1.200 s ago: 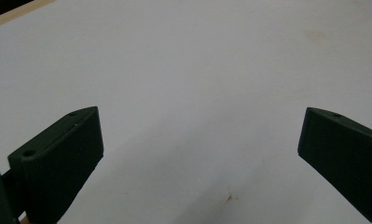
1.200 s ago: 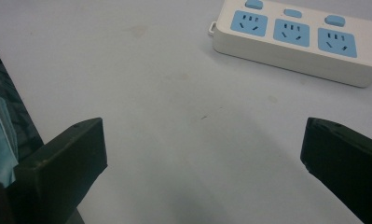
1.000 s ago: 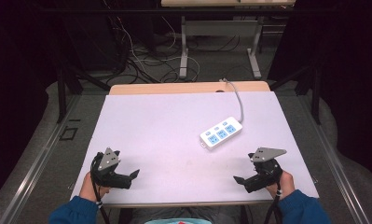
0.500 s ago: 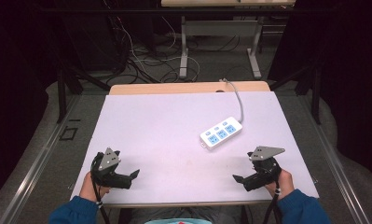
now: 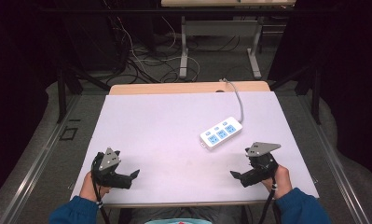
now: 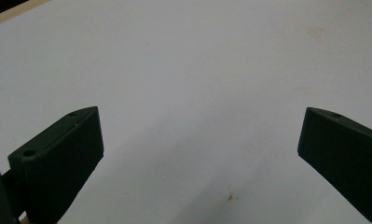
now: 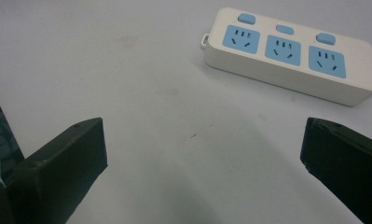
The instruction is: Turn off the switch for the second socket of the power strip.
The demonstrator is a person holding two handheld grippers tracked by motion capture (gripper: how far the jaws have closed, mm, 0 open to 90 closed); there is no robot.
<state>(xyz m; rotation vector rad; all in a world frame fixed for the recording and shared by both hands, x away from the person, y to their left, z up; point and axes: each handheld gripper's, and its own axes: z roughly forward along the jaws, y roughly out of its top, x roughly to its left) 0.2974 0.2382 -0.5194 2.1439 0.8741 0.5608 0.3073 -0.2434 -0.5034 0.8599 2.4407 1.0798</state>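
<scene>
Two grippers, jaws wide apart, empty. Strip [image 5: 221,133] lies up-left of right gripper [image 5: 236,175], long axis running lower-left to upper-right; left gripper [image 5: 133,175] well apart, lower left of frame.

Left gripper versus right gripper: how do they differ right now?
The left gripper sits at the table's near-left edge, far from the power strip; the right gripper sits near-right, closer to it. The left points right, the right points left. Both are open, holding nothing.
</scene>
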